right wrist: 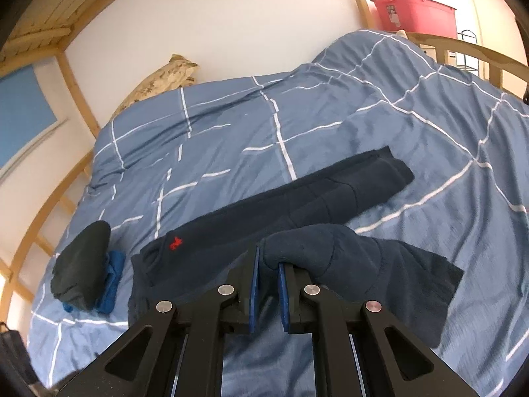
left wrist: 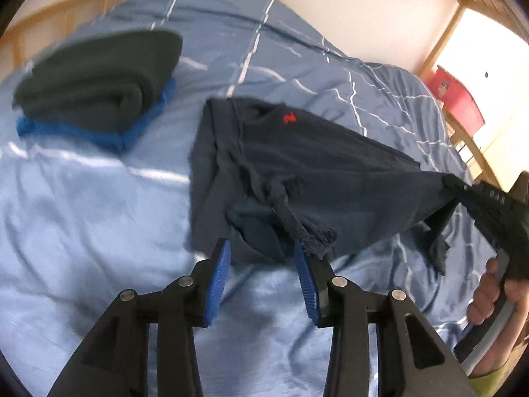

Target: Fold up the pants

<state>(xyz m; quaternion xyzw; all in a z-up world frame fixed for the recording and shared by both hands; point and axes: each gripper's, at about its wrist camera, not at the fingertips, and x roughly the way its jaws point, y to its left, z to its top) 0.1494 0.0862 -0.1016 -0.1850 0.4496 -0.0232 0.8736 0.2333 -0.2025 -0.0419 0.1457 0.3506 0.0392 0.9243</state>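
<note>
My left hand-held gripper (left wrist: 263, 258) stands parted, its blue pads (left wrist: 221, 274) pressing on nothing; the frayed drawstring of the navy pants (left wrist: 297, 165) brushes the right pad's tip. In the right wrist view my right hand-held gripper (right wrist: 267, 266) is clamped on a bunched fold of the pants (right wrist: 297, 205), lifted at lower centre. The rest of the pants stretches toward the upper right across the blue checked bed cover (right wrist: 363, 115). A folded dark pile (right wrist: 82, 264) on a blue garment (right wrist: 112, 281) lies at lower left.
</note>
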